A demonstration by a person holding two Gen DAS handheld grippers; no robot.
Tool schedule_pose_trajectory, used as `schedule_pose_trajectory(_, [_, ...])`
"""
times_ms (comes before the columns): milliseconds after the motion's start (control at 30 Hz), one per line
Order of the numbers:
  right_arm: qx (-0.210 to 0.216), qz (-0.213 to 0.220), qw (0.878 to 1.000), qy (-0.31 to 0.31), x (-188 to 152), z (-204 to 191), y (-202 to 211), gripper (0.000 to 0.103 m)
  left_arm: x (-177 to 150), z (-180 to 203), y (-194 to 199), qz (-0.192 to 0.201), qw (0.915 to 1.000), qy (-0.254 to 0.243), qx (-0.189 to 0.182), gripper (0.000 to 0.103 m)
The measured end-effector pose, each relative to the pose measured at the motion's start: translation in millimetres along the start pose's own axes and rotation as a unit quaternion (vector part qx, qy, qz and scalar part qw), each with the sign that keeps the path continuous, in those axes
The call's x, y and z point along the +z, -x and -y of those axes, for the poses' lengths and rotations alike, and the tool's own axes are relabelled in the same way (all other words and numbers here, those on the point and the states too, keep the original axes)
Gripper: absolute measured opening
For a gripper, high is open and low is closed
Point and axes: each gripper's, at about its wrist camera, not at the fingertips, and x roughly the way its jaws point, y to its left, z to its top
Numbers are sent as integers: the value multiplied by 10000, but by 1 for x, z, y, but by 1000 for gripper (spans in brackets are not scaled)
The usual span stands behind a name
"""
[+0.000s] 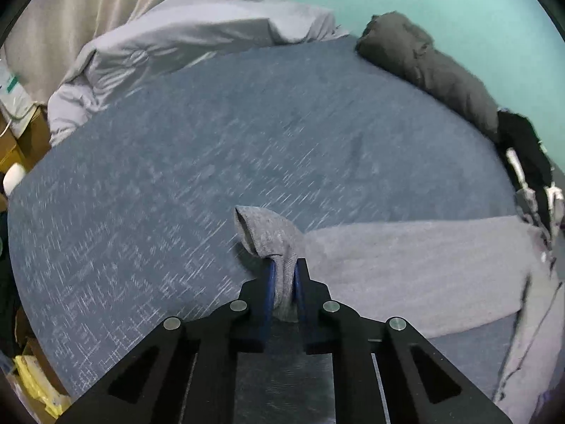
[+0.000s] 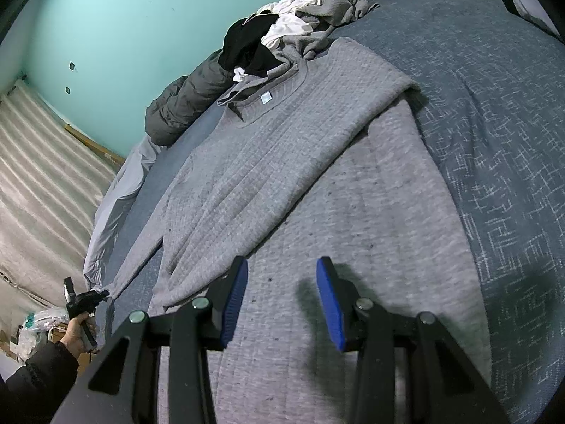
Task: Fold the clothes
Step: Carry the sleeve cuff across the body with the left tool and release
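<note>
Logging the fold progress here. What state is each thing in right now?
Sweater: spread on the bed, one sleeve folded across its body.
Sleeve cuff: pinched and lifted.
Left gripper: shut on the cuff.
Right gripper: open, holding nothing.
Clothes pile: unfolded, heaped.

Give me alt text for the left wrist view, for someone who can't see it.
The left gripper pinches the cuff of a grey sweater's sleeve, with the sleeve trailing right across a blue bedspread. A pale duvet and a dark jacket lie along the bed's far edge.
</note>
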Motion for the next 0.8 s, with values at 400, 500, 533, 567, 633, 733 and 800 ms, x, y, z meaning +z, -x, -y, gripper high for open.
schedule_pose_trajectory(400, [-727, 53, 9973, -126, 15, 22, 16, 66, 36, 84, 62, 445, 9938, -475, -898, 11])
schedule_pose_trajectory(500, [-950, 64, 9954, -62, 19, 26, 21, 71, 35, 115, 79, 494, 9901, -686, -1117, 11])
schedule_pose_trajectory(533, [-1005, 65, 9949, -34, 19, 27, 22, 73, 35, 128, 85, 502, 9883, -772, -1212, 11])
schedule_pose_trajectory(567, [-1079, 65, 9941, -2, 20, 28, 23, 74, 35, 137, 89, 505, 9872, -827, -1263, 11])
schedule_pose_trajectory(633, [-1181, 84, 9930, 26, 21, 32, 26, 78, 33, 162, 99, 512, 9837, -987, -1413, 11])
schedule_pose_trajectory(733, [-1251, 157, 9920, 40, 23, 36, 33, 79, 28, 193, 108, 499, 9791, -1180, -1582, 11])
schedule_pose_trajectory(800, [-1249, 183, 9920, 75, 23, 37, 36, 80, 26, 215, 114, 482, 9756, -1318, -1687, 11])
